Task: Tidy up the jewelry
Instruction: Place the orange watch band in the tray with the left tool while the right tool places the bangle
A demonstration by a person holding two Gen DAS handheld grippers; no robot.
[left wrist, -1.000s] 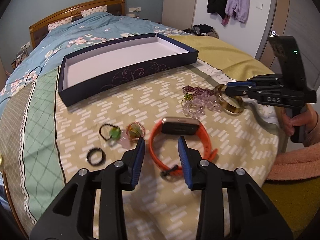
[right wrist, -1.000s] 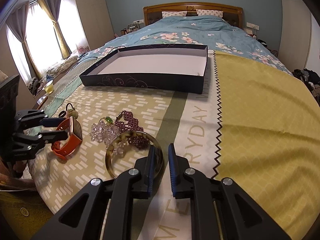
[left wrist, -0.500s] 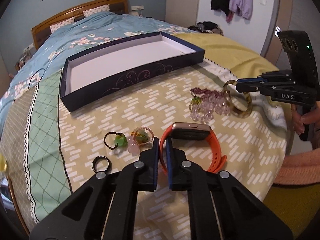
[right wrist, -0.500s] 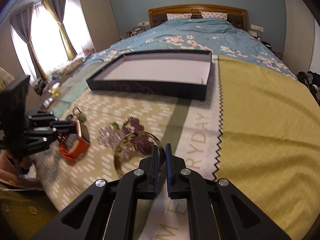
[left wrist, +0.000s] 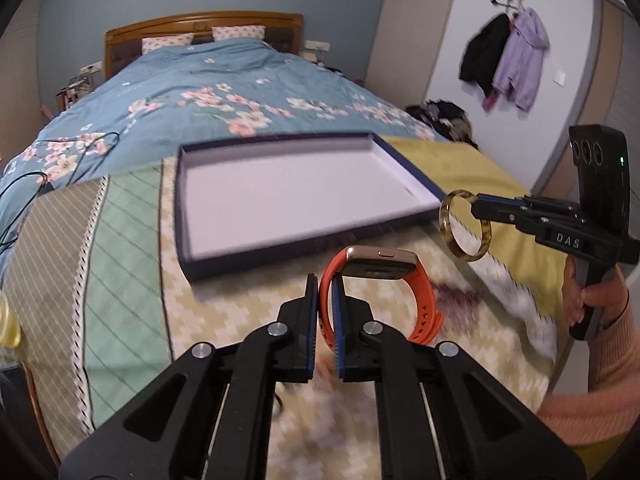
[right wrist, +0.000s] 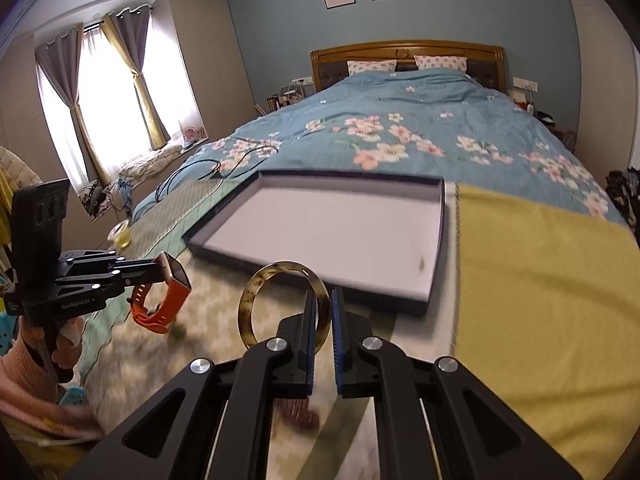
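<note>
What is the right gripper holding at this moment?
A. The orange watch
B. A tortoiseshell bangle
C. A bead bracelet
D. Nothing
B: the right gripper is shut on the rim of the tortoiseshell bangle, lifted clear of the bedspread near the box.

Smartwatch: orange silicone strap, rose-gold rectangular case. Lifted clear of the bed, strap looped, one side of the strap pinched between the left tool's blue pads; case uppermost.

Bangle: translucent amber, tortoiseshell mottling, rigid ring. Off the bedspread, standing on edge, rim clamped in the right tool.

Gift-box tray: shallow, rectangular, navy outside with scroll print, pale lining. Lies flat on the bed beyond both pieces; a small dark speck near one corner.
</note>
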